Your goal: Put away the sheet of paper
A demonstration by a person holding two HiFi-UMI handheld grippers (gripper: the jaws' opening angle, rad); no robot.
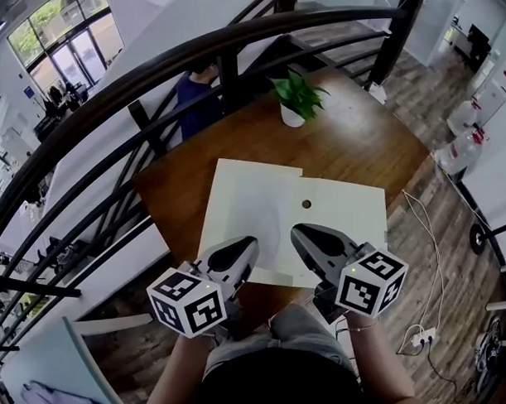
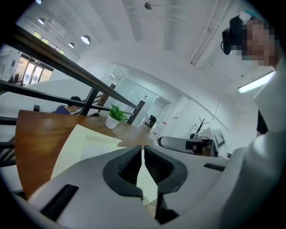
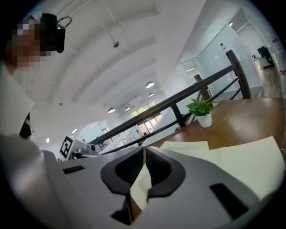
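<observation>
Curving across the upper left of the head view, a dark railing (image 1: 108,98) borders the wooden worktop (image 1: 363,148), and a person in a blue top (image 1: 195,95) is behind it. At lower left, the left hand-held gripper (image 1: 248,248) reaches to the near edge of the sheet of paper (image 1: 253,201). In its own view its jaws are pressed together on that pale edge, a sliver of paper showing between the ribbed pads (image 2: 154,167).

The paper lies in the middle of the worktop as two pale overlapping panels, the left one over the right. Whether they are one sheet or two I cannot tell. A small dark spot (image 1: 306,204) marks the right panel.

Above centre, a potted plant (image 1: 295,96) stands on the worktop, well apart from the paper.

Right of centre, the right hand-held gripper (image 1: 302,237) meets the near edge of the right panel, its jaws likewise clamped together on paper in its own view.

At the far right, white cables (image 1: 430,240) trail over the wood floor.
</observation>
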